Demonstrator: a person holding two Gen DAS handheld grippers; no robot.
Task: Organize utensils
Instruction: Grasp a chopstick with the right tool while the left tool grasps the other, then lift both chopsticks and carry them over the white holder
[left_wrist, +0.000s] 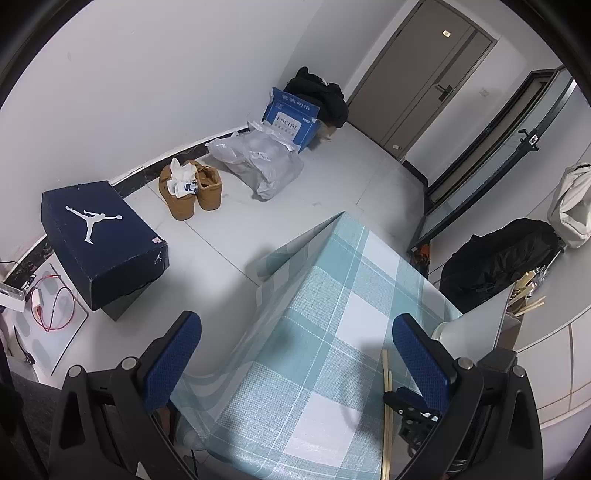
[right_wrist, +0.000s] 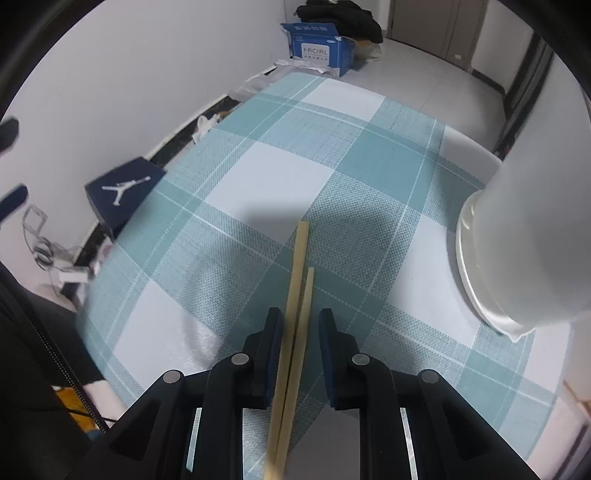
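Right wrist view: we've got the right gripper (right_wrist: 300, 332) straddling a pair of chopsticks (right_wrist: 300, 291) over the checked tablecloth (right_wrist: 266, 173). The fingers stand narrow but w/ a gap still showing on the right side, so can't tell if they're truly pinched. White holder (right_wrist: 517, 236) sits just to the right. Left gripper (left_wrist: 295, 354) is wide open, nothing in it. We reckon it's the pickup step; next, firm the pinch, lift & tip into the holder
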